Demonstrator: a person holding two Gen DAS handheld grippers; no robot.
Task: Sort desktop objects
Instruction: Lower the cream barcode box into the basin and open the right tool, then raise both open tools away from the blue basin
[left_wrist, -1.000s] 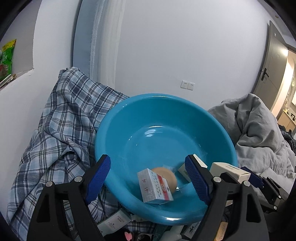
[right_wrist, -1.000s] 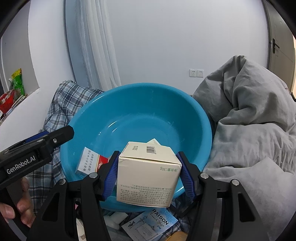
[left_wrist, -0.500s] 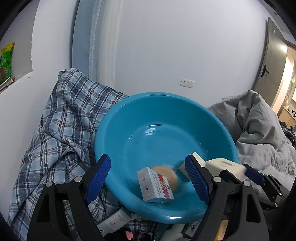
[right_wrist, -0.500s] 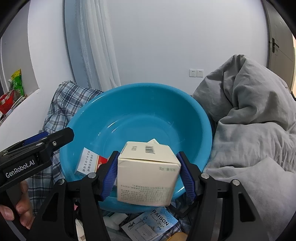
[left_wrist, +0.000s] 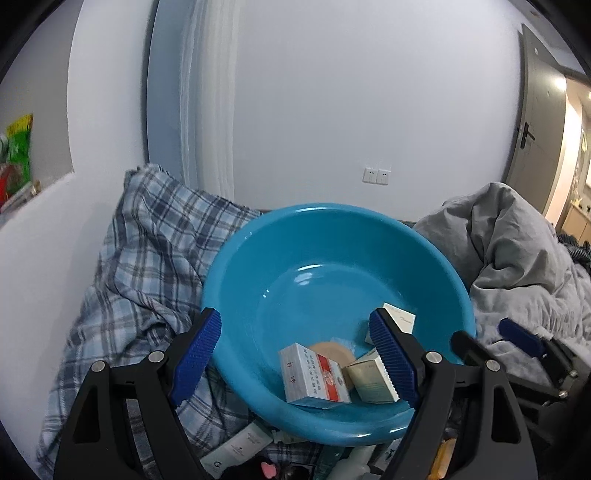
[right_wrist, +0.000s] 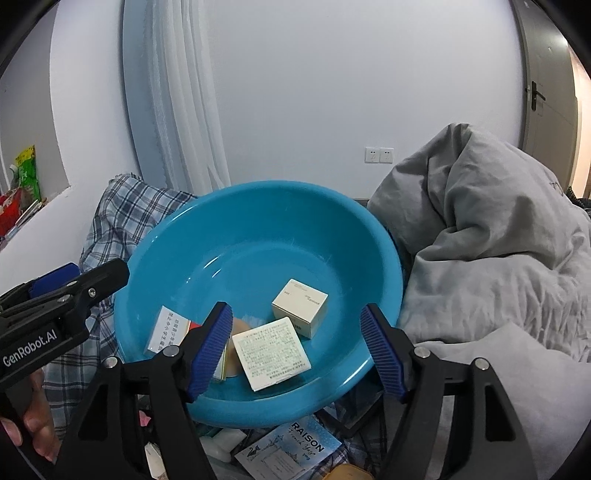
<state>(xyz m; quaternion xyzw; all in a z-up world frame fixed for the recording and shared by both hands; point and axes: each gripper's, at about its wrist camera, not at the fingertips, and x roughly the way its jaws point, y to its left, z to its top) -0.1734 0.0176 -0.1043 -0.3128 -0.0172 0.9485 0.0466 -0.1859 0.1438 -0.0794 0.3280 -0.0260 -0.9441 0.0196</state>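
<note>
Against a white wall, the blue basin (right_wrist: 258, 236) holds the cream box (right_wrist: 271, 352) beneath the right gripper (right_wrist: 297, 350), whose empty jaws are opening; next, likely, another item from the near clutter, the left gripper (left_wrist: 295, 358) gaping idle.

1. The far half of the blue basin (right_wrist: 258, 229) floor lies bare.
2. Boxes (right_wrist: 271, 352) crowd the basin's near side.
3. A grey duvet (right_wrist: 498, 240) presses against the basin's right rim; plaid cloth (left_wrist: 147, 251) banks its left.
</note>
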